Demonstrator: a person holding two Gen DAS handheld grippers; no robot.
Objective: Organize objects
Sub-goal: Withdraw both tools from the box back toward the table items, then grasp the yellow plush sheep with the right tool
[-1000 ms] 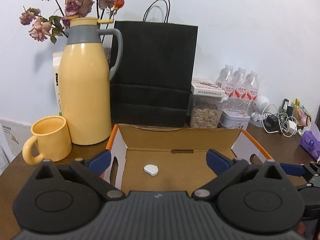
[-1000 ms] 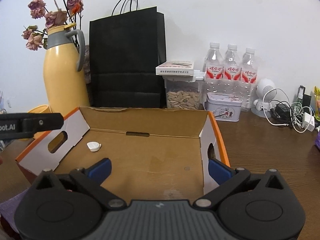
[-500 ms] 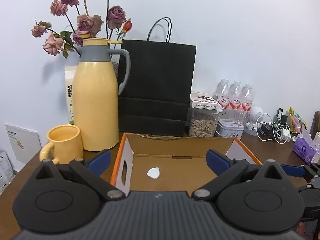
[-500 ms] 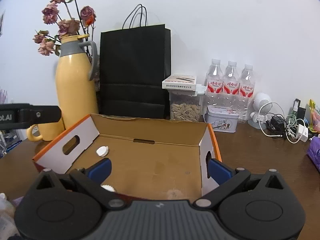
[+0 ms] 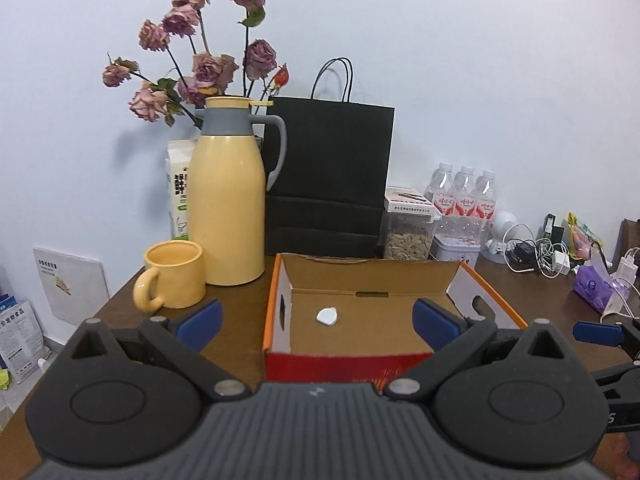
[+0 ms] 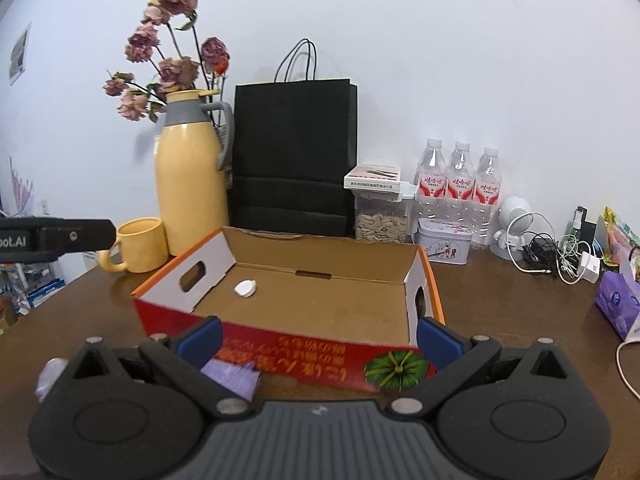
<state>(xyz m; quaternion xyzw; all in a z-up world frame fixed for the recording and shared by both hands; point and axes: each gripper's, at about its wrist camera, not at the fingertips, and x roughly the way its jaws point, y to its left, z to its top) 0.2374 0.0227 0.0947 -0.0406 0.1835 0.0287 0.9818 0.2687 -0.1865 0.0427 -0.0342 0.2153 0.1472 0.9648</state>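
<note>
Both the left gripper (image 5: 316, 316) and the right gripper (image 6: 318, 338) are wide open and hold nothing. The white piece (image 6: 245, 288) lies in the box (image 6: 424, 276), at 11 o'clock from the right gripper. A low reach may push the box wall and slide it toward the mug (image 6: 138, 245).

- left gripper (image 5: 316, 316): matte black ribbed body, two round discs, silver screws behind blue-padded fingers (image 5: 199, 318)
- right gripper (image 6: 318, 338): same build, blue-padded fingers (image 6: 200, 340)
</note>
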